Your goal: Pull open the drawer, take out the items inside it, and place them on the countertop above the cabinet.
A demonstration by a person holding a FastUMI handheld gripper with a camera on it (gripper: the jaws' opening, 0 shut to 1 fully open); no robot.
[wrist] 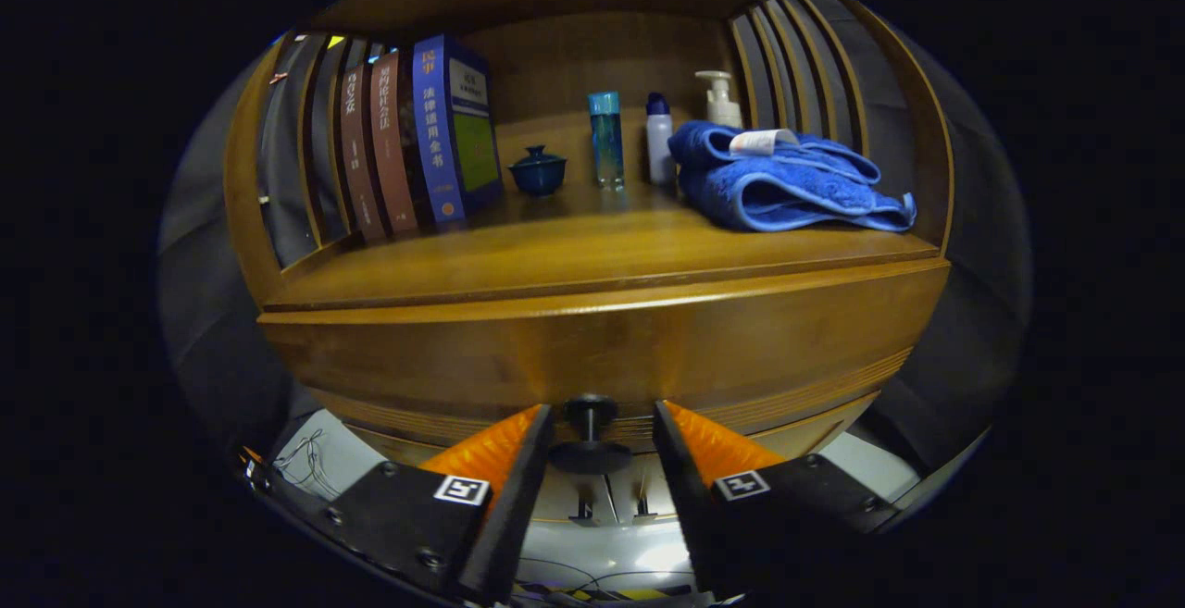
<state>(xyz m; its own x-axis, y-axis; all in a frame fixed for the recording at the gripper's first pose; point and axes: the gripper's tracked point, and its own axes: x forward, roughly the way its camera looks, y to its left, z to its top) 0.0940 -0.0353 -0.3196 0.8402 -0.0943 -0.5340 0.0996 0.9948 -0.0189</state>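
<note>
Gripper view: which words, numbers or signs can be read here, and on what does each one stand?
"法律适用全书": spine of the tall blue book, as far as I can read it.
Two brown books: the spine characters are too blurred to read.
White tag on the folded blue towel: unreadable.
Hand-held gripper, fingers open either side of the black drawer knob: square patterned markers, no words.

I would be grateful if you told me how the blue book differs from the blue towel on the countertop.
The blue book stands upright beside the brown books; the blue towel lies folded in a loose heap. The book is rigid with printed covers; the towel is soft and plain, with a white tag. Both are blue and rest on the countertop, far beyond the gripper, whose open fingers flank the drawer knob.
</note>
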